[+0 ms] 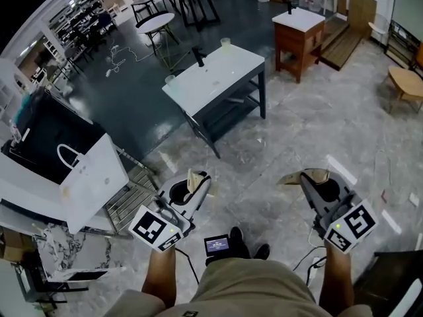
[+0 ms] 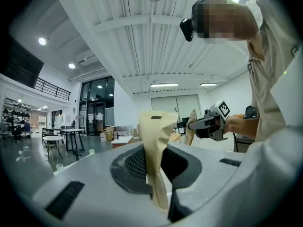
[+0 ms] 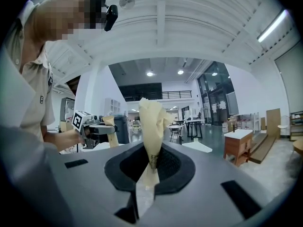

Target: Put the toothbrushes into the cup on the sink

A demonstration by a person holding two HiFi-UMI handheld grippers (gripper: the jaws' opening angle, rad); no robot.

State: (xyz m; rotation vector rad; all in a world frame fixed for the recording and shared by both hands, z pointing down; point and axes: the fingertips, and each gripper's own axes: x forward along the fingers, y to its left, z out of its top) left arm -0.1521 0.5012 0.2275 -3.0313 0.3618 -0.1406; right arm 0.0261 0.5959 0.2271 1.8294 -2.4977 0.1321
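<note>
My left gripper (image 1: 197, 181) is shut on a beige paper packet (image 1: 193, 179), which sticks up between the jaws in the left gripper view (image 2: 156, 141). My right gripper (image 1: 307, 177) is shut on a second beige packet (image 1: 299, 176), seen upright in the right gripper view (image 3: 151, 126). What the packets hold is hidden. Ahead stands a white-topped sink table (image 1: 228, 71) with a black tap (image 1: 198, 57), a pale cup (image 1: 225, 43) at its far corner and another cup (image 1: 169, 80) at its near left corner. Both grippers are well short of it.
A white paper bag (image 1: 92, 177) and a wire rack (image 1: 129, 200) stand close on the left by a dark counter (image 1: 46, 137). A wooden cabinet with a white top (image 1: 299, 35) is beyond the sink table. A wooden chair (image 1: 406, 81) is at the right.
</note>
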